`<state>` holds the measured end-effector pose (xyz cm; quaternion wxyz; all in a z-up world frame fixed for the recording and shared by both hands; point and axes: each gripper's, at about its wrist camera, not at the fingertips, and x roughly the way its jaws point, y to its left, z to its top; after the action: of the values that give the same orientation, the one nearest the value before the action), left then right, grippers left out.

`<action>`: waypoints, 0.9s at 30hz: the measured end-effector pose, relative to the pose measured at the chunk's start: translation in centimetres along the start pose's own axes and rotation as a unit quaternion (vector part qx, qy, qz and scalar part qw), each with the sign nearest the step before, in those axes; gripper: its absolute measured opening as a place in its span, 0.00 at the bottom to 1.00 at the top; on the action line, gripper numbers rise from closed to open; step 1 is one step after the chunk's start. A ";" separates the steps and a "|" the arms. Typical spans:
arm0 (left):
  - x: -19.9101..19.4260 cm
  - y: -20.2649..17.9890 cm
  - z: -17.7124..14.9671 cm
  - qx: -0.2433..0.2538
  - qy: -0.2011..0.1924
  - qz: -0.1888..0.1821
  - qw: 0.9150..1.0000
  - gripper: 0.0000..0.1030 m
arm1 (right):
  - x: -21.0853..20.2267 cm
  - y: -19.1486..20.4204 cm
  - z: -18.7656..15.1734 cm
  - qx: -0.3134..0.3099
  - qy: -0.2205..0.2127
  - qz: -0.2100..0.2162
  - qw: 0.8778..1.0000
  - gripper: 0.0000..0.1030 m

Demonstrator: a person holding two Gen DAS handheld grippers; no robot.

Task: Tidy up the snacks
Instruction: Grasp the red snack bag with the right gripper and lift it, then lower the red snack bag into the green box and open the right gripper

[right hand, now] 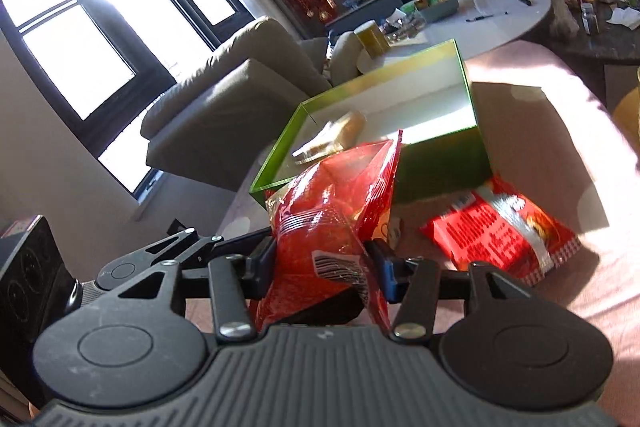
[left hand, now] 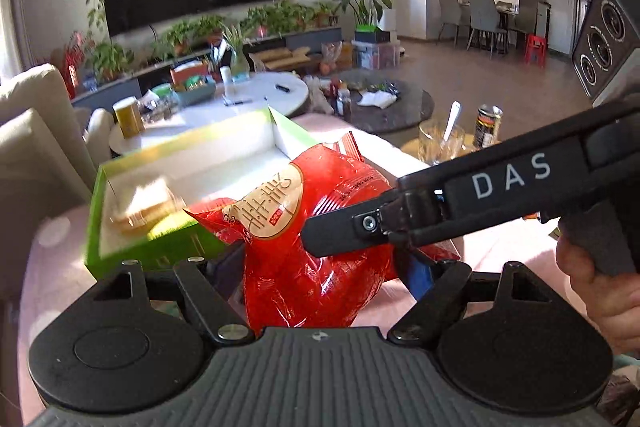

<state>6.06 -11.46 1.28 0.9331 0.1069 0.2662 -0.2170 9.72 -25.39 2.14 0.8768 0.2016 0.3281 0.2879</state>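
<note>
One snack is in the box, one is held in the air, one waits on the table.

The green box [right hand: 440,163] already holds a pale wrapped snack [right hand: 332,139] near its left corner, so the sorting has begun. Both tools now grip the same red transparent snack bag [left hand: 320,227]: the left hand-held gripper [left hand: 320,267] is clenched on its lower part, and the right hand-held gripper [right hand: 324,267] is clenched on its other side, the bag raised just in front of the box. A second red packet [right hand: 504,231] lies flat on the pink-covered table [right hand: 560,147], beside the box. I judge that the held bag must next go into the box, then the flat packet remains.
</note>
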 end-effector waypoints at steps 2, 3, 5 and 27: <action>0.2 0.4 0.8 0.005 -0.007 0.008 1.000 0.74 | 0.3 -0.1 0.8 0.002 -0.006 0.009 1.000 0.52; 0.3 0.8 1.2 0.004 -0.010 0.009 1.000 0.74 | 0.6 -0.2 1.3 0.005 -0.008 0.014 1.000 0.52; 0.6 1.6 2.1 -0.003 -0.014 0.010 1.000 0.74 | 1.2 -0.3 2.3 0.014 -0.011 0.021 1.000 0.52; 10.1 7.4 7.5 -0.003 -0.005 0.024 1.000 0.74 | 7.8 -3.6 9.5 0.006 -0.023 0.021 1.000 0.53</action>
<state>20.56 -10.82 2.67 0.9397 0.1095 0.2592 -0.1946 22.44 -24.70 3.26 0.8767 0.2199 0.3057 0.2993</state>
